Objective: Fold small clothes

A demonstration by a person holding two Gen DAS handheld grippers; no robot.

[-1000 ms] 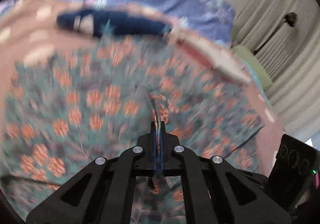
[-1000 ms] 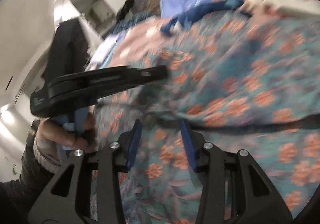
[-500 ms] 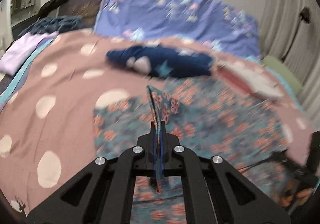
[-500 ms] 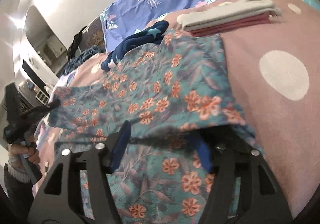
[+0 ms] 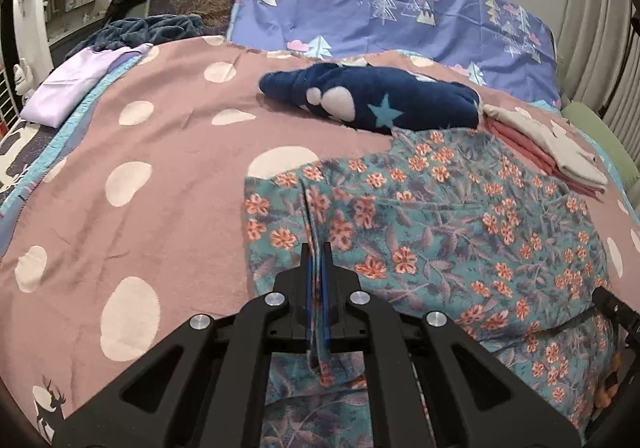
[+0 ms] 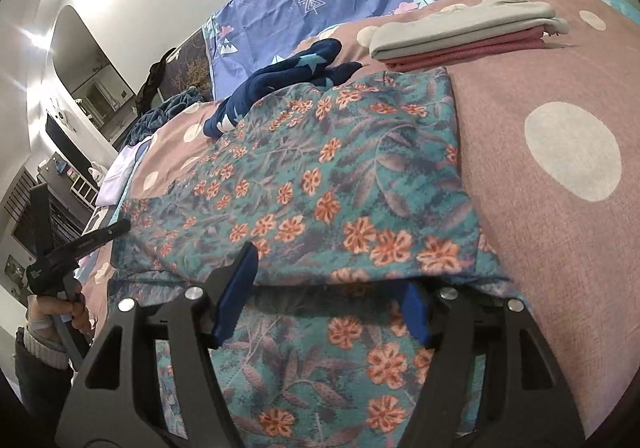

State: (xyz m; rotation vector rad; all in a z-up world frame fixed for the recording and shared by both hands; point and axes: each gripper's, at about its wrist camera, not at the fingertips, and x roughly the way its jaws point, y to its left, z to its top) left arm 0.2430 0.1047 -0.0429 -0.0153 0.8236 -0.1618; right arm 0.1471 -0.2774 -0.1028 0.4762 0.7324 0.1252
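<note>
The teal floral-print cotton garment (image 5: 440,232) was drawn out flat across the pink polka-dotted bedspread (image 5: 152,176). The right gripper's (image 6: 328,288) jaws were being opened, its fold edge released between them.

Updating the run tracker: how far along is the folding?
Done: a grey-and-pink folded stack sits at the bed's far side. In hand: the floral garment, folded over once, left tongs pinching its edge, right tongs opening over its fold. Left: the navy star garment, still bunched.
</note>
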